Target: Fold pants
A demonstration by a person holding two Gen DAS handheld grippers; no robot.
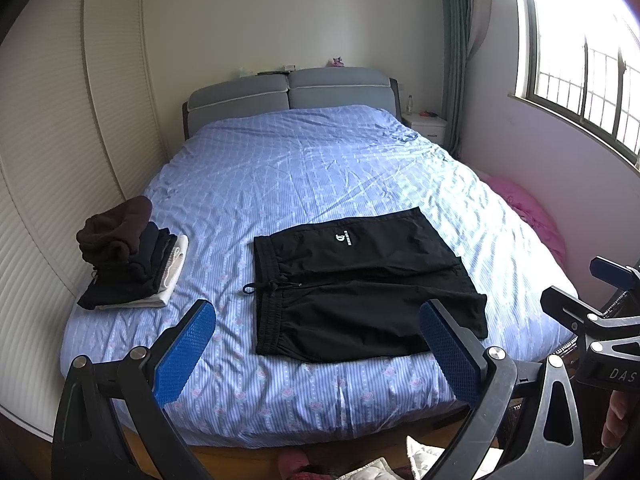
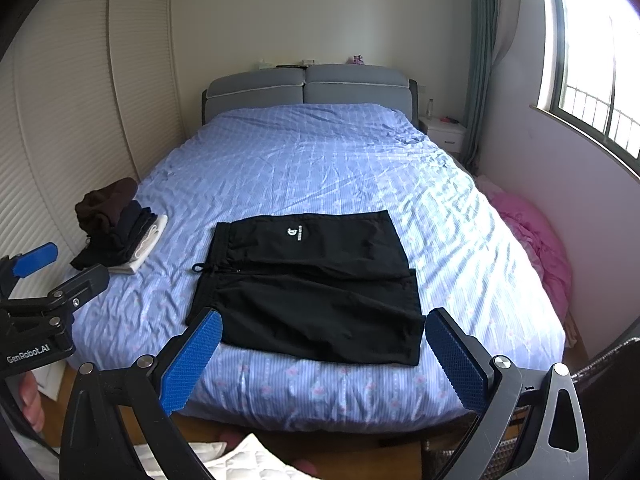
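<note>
Black pants [image 1: 360, 288] lie flat near the foot of the bed, legs folded back into a rough rectangle, waistband and drawstring to the left, a small white logo on top. They also show in the right wrist view [image 2: 308, 284]. My left gripper [image 1: 316, 320] is open and empty, held back from the foot of the bed in front of the pants. My right gripper [image 2: 322, 330] is open and empty, also in front of the pants. Each gripper shows at the edge of the other's view.
A stack of folded clothes [image 1: 128, 260] with a brown garment on top sits at the bed's left edge [image 2: 112, 228]. The blue striped bedcover [image 1: 300, 168] spreads beyond. A pink blanket [image 2: 536, 232] lies by the right wall. A louvred wardrobe stands left.
</note>
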